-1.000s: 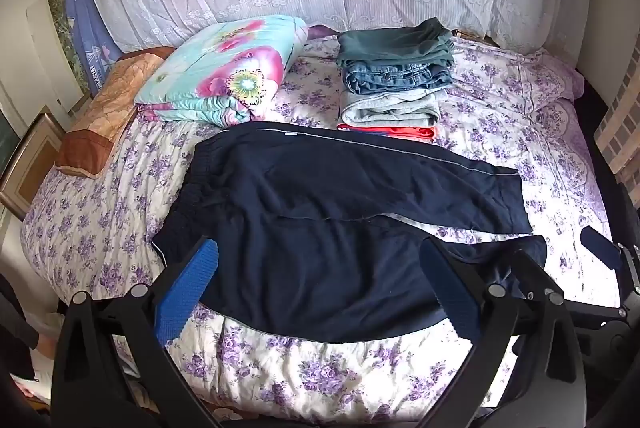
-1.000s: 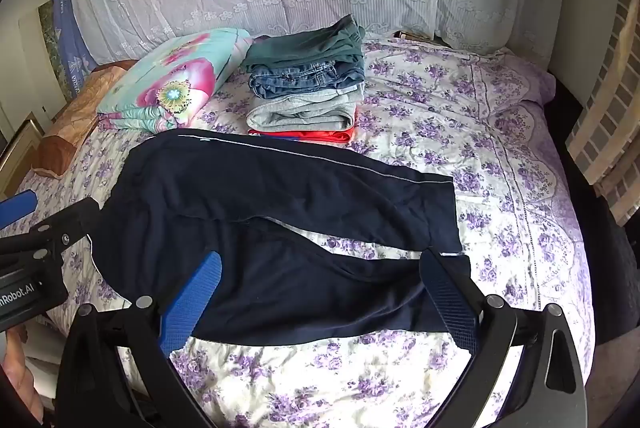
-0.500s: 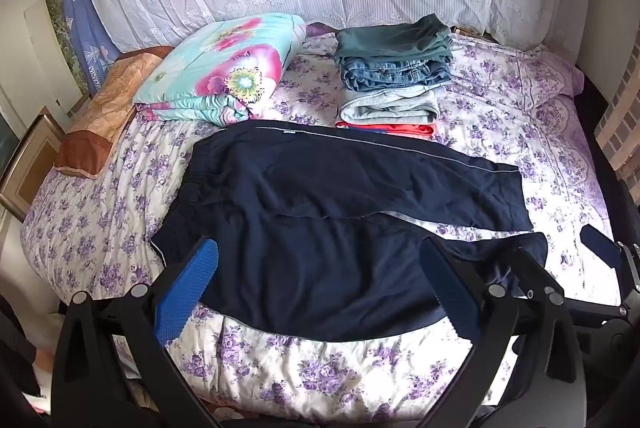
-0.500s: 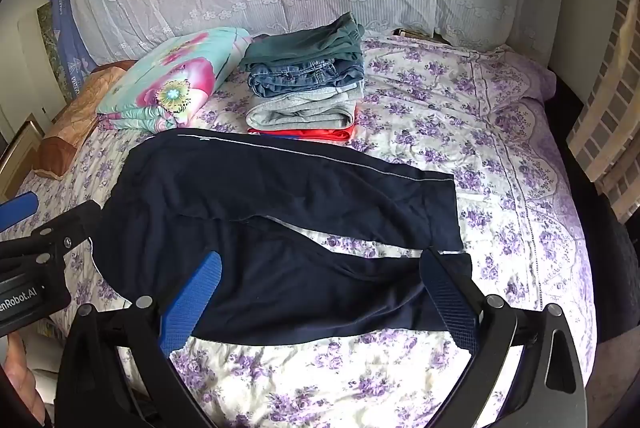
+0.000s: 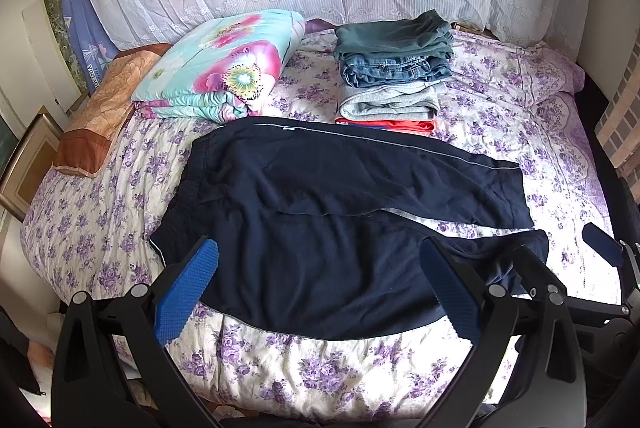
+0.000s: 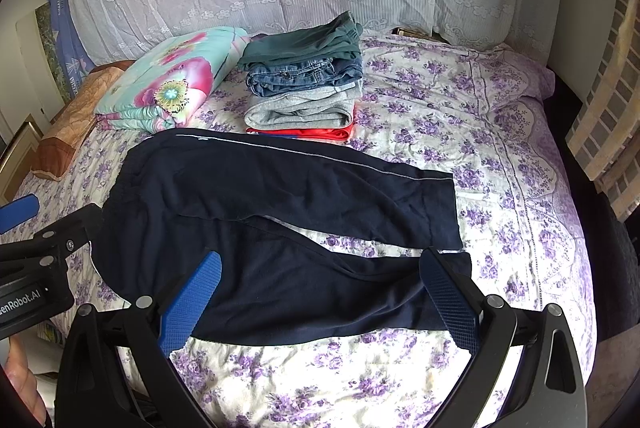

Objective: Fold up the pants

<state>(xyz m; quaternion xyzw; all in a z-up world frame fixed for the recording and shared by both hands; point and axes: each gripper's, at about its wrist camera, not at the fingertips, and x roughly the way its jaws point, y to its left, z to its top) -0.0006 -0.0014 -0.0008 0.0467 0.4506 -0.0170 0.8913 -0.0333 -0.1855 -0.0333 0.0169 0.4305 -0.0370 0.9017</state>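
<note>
Floral bedspread (image 5: 100,196), navy pants (image 5: 320,212) spread flat, both hand-held grippers (image 5: 320,288) (image 6: 320,296) wide open, empty

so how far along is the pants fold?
Done: a stack of folded clothes sits at the head of the bed. In hand: nothing. The navy pants lie flat and unfolded, legs splayed apart; left gripper and right gripper hover over the near edge, jaws open, gripping no cloth. Left: every fold, starting with bringing one leg over the other, then adding the pants to the stack.
</note>
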